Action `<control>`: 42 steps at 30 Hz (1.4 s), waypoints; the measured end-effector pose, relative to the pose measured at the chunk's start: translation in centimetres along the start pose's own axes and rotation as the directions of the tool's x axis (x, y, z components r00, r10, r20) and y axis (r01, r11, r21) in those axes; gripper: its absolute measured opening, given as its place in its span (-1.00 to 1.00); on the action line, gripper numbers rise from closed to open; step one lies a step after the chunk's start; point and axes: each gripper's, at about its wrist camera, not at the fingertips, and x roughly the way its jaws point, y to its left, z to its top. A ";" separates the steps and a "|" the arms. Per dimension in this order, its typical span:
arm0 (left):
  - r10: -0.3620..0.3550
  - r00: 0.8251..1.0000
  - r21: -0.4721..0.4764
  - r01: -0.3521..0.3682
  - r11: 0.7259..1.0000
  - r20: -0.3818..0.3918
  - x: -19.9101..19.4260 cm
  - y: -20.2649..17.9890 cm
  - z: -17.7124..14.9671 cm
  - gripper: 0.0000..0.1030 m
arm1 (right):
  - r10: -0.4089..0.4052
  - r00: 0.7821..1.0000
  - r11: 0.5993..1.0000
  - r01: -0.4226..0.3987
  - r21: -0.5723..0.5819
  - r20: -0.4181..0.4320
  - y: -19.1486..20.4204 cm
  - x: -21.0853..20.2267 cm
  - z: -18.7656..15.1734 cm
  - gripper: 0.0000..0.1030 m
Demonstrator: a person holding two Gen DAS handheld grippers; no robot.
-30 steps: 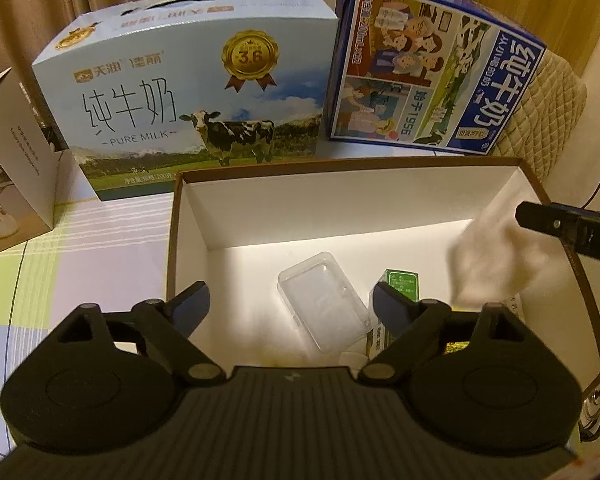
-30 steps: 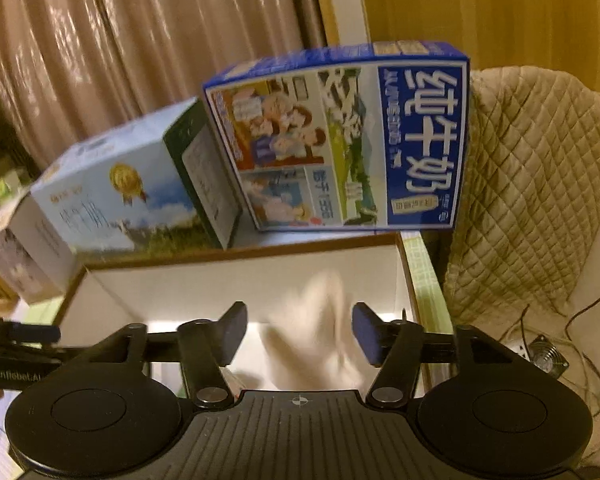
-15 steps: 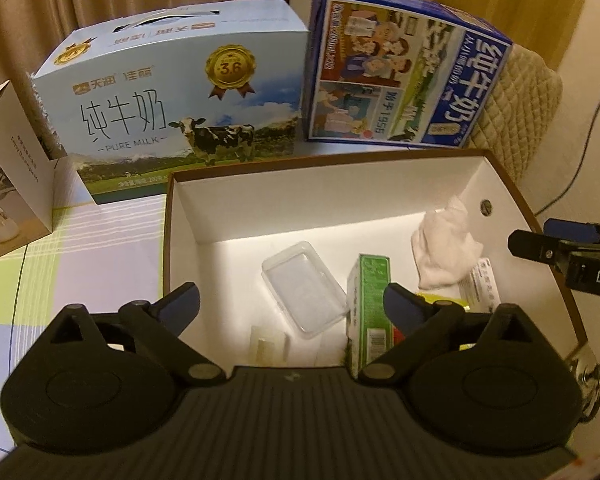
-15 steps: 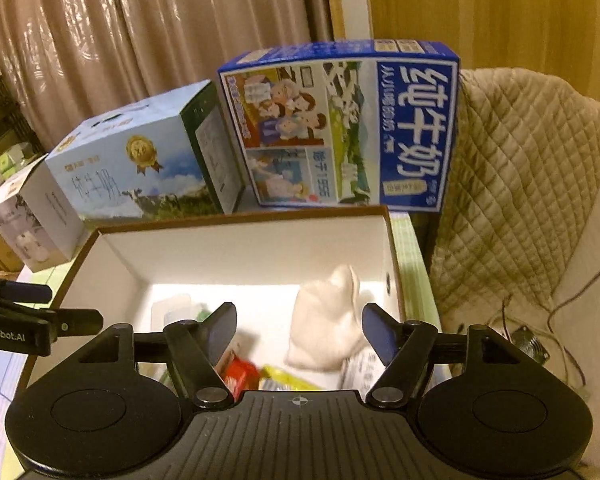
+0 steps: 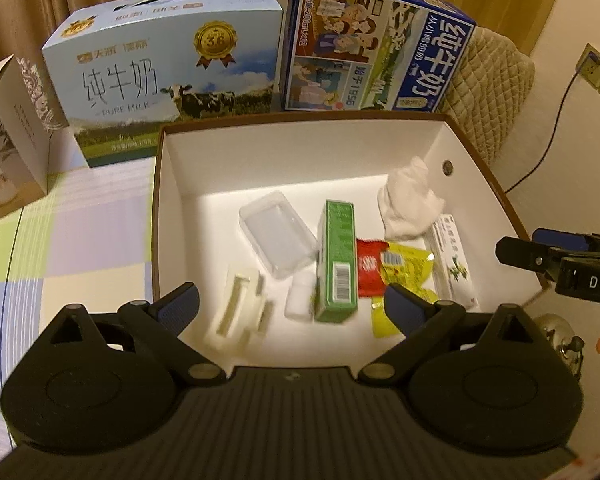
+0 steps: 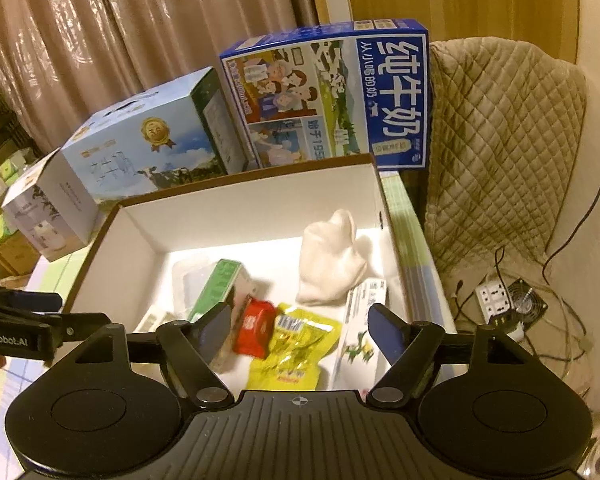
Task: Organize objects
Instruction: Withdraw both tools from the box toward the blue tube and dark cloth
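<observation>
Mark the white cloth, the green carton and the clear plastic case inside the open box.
white cloth (image 5: 410, 204), left wrist view, middle of the crumpled fabric.
green carton (image 5: 337, 256), left wrist view, its upward-facing long side.
clear plastic case (image 5: 277, 233), left wrist view, centre of its flat lid.

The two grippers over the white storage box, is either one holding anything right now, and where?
Nothing is held. The left gripper and the right gripper are both open and empty above the white storage box.

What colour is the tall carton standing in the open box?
Green, with a white barcode label; the tall carton shows best in the left wrist view.
</observation>
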 end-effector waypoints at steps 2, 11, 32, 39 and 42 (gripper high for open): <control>0.003 1.000 -0.007 -0.003 1.000 -0.007 -0.5 0.0 -0.7 0.89 | 0.008 1.000 1.000 -0.008 0.001 -0.002 0.4 -0.6 -0.5 0.45; 0.001 0.999 -0.028 -0.002 1.000 -0.032 -2.8 0.2 -4.1 0.89 | 0.033 0.999 0.999 -0.033 0.005 -0.034 2.4 -2.7 -3.4 0.54; 0.000 0.999 -0.072 -0.003 0.997 -0.047 -8.3 2.1 -12.2 0.89 | 0.046 0.993 0.998 -0.050 -0.028 -0.113 7.5 -6.8 -10.9 0.57; 0.008 0.998 -0.095 -0.015 0.995 -0.065 -10.2 3.8 -15.5 0.89 | 0.060 0.986 0.997 -0.067 -0.042 -0.152 9.4 -7.4 -13.6 0.57; 0.010 0.997 -0.104 -0.018 0.994 -0.076 -10.8 4.3 -16.7 0.89 | 0.066 0.984 0.996 -0.075 -0.049 -0.165 10.1 -7.6 -14.4 0.57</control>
